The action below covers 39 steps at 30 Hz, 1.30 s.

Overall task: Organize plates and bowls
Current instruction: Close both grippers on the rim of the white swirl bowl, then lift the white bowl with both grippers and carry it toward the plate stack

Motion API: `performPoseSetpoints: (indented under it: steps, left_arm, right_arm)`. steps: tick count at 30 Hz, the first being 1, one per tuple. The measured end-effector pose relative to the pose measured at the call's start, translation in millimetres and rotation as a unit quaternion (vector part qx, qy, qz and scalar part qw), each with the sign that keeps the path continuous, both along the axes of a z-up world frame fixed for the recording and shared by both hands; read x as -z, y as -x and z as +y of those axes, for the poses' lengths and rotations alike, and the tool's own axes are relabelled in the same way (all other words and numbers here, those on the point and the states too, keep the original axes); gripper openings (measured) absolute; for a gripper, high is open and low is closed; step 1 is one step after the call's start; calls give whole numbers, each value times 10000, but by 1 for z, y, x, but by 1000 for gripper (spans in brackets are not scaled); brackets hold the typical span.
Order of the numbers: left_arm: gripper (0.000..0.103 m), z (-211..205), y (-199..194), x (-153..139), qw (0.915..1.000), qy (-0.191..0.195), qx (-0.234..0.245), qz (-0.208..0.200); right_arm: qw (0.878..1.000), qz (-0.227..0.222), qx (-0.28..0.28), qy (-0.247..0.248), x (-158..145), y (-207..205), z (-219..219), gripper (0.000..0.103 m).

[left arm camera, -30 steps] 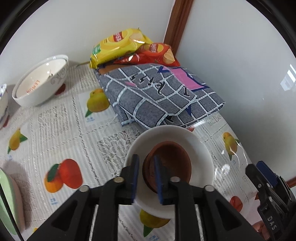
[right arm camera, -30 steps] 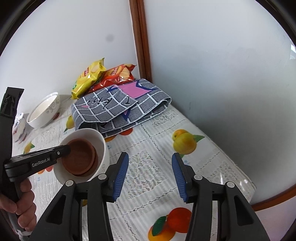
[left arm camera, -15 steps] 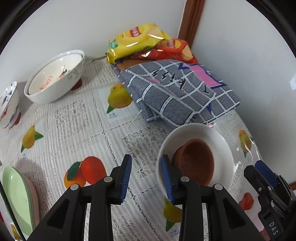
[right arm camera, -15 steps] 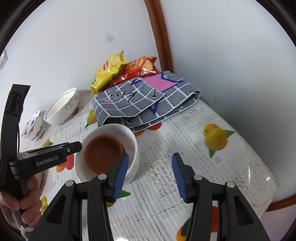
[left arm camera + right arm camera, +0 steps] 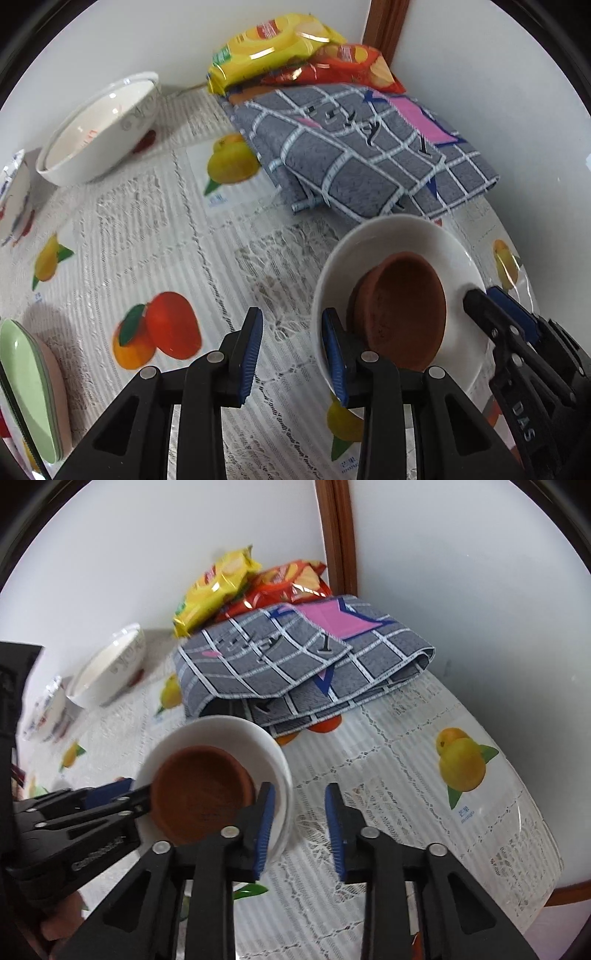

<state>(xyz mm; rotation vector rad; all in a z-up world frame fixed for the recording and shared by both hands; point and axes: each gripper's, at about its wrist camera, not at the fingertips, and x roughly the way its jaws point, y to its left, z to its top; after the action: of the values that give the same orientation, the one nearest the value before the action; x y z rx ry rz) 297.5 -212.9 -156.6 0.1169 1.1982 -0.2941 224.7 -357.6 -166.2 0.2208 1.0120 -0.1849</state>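
The white bowl [image 5: 280, 764], brown bowl [image 5: 201, 794] nested inside, sits just before the folded checked cloth [image 5: 295, 664]. Right gripper [image 5: 299, 829] jaws closing astride its rim; left gripper [image 5: 291, 354] released beside it. Next: clamp, then lift.

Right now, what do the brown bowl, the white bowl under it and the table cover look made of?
Brown bowl: likely unglazed clay, matte and grainy with no shine.
White bowl: probably glazed ceramic, smooth and glossy, though melamine can't be ruled out.
Table cover: seemingly clear plastic sheet over a lace-and-fruit print; glare streaks show at the far edge.
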Motion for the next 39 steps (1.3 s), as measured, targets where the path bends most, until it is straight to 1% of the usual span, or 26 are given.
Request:
performPoseSetpoints:
  steps: [2, 5, 10, 13, 17, 19, 22, 25, 30, 33, 37, 39]
  left_arm:
    - [31, -1, 0, 2, 10000, 1, 28, 38]
    - [35, -2, 0, 4, 9999, -86, -16, 55]
    - [34, 4, -2, 6, 9993, 313, -19, 199]
    - [33, 6, -2, 7, 9989, 419, -93, 186]
    - [33, 3, 1, 6, 9995, 305, -39, 70]
    - [33, 1, 2, 7, 9998, 208, -30, 48]
    - [33, -2, 3, 8, 9999, 129, -3, 8]
    - [33, -4, 2, 12, 9999, 88, 9, 94]
    - [32, -6, 2, 12, 9999, 51, 52, 74]
    - [32, -7, 2, 12, 10000, 49, 54, 63]
    - [32, -6, 0, 13, 9999, 90, 10, 56]
    - [28, -4, 1, 13, 9998, 176, -28, 65]
  right_arm:
    - [10000, 58, -13, -28, 3, -3, -2, 24]
    - [9999, 162, -31, -25, 7, -7, -3, 24]
    - [9995, 322, -36, -46, 11, -13, -5, 27]
    - [9990, 444, -69, -29, 15, -17, -3, 28]
    - [9985, 531, -92, -87, 20, -20, -2, 29]
    - [9986, 508, -55, -100, 21, -19, -3, 33]
    - [9991, 410, 1, -118, 22, -18, -4, 34]
    - [9991, 355, 51, -216, 22, -17, -6, 34]
    - [9996, 286, -31, 8, 21, -15, -1, 34]
    - [9997, 223, -4, 49, 21, -16, -1, 34]
    - [9995, 289, 38, -91, 21, -18, -3, 29]
    - [9994, 311, 24, -146, 22, -19, -3, 27]
